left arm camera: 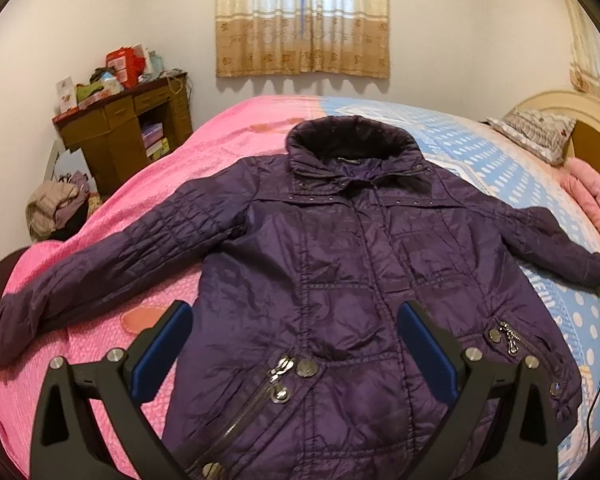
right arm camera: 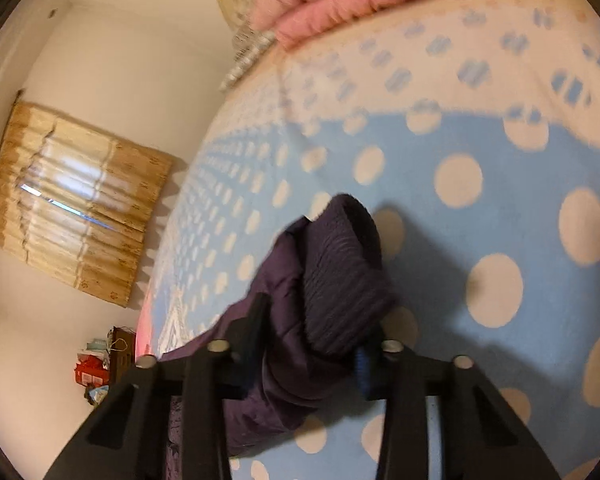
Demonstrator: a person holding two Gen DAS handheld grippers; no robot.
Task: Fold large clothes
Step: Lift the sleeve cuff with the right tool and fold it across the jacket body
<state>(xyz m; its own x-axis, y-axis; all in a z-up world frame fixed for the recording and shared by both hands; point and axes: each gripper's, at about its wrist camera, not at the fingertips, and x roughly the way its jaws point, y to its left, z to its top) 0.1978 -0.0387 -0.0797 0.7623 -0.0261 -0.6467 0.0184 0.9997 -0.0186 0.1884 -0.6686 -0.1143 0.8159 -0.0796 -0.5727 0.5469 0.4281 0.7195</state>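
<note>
Lying face up and spread flat, the purple jacket covers the middle of the bed, collar toward the far wall and both sleeves stretched out to either side. The right gripper has its jaws clamped on the ribbed cuff of the right sleeve, out over the blue dotted sheet; the right wrist view is blurred, so how deep the bite goes is hard to tell. The left gripper hangs over the near hem with its jaws wide apart, holding nothing. The step in hand looks like folding that sleeve in across the chest. To do it well, lift the cuff only enough to clear the quilting, carry it straight toward the zip, and let the free gripper pin the shoulder seam so the slippery body does not drag or bunch.
</note>
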